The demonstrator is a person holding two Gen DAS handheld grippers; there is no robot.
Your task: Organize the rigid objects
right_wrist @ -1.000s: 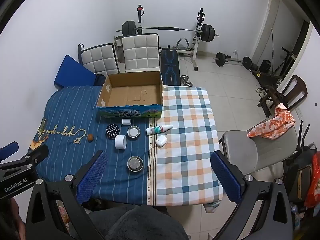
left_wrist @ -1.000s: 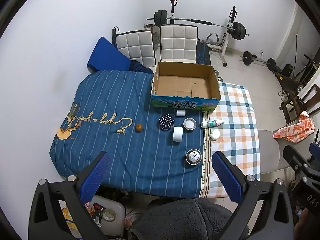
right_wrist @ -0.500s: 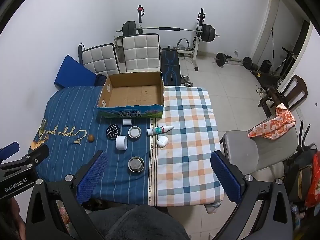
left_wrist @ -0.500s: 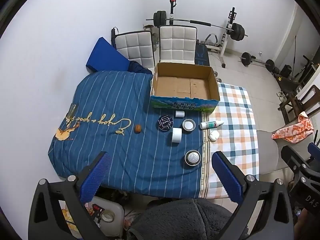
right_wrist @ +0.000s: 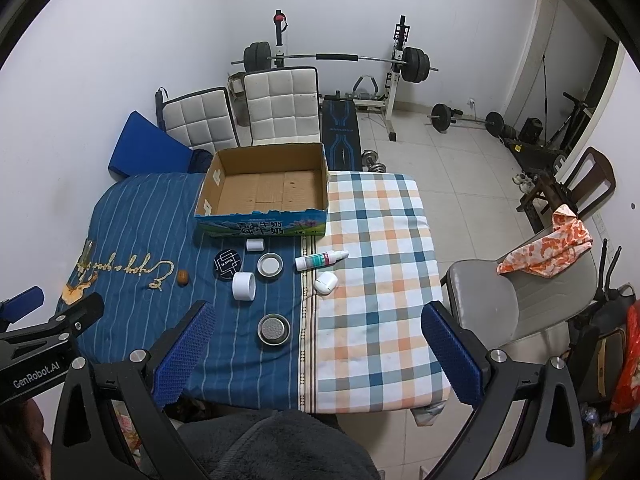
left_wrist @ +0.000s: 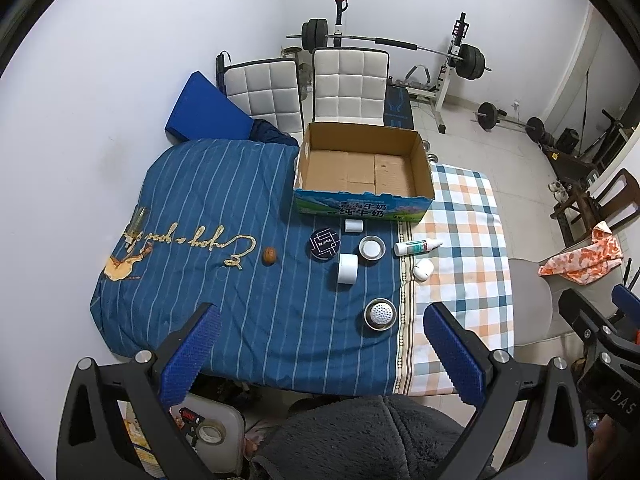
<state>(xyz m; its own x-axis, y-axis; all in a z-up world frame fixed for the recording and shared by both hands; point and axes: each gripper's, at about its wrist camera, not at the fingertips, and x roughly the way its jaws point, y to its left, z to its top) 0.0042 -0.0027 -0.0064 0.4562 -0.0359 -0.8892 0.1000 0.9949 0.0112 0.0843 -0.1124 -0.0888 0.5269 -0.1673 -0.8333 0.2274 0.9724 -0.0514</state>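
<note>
Hovering above the table (left_wrist: 256, 344), we hold left gripper (left_wrist: 320, 344) and right gripper (right_wrist: 316, 340) wide open, empty; cardboard box (left_wrist: 362, 172) sits at twelve o'clock.

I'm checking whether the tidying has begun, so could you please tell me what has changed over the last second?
Almost nothing. Both cameras drift very slightly, so the scene shifts a touch in frame. The left gripper and right gripper have open jaws holding nothing. The box is empty, and the bottle, the tape roll and the other items lie untouched.
</note>
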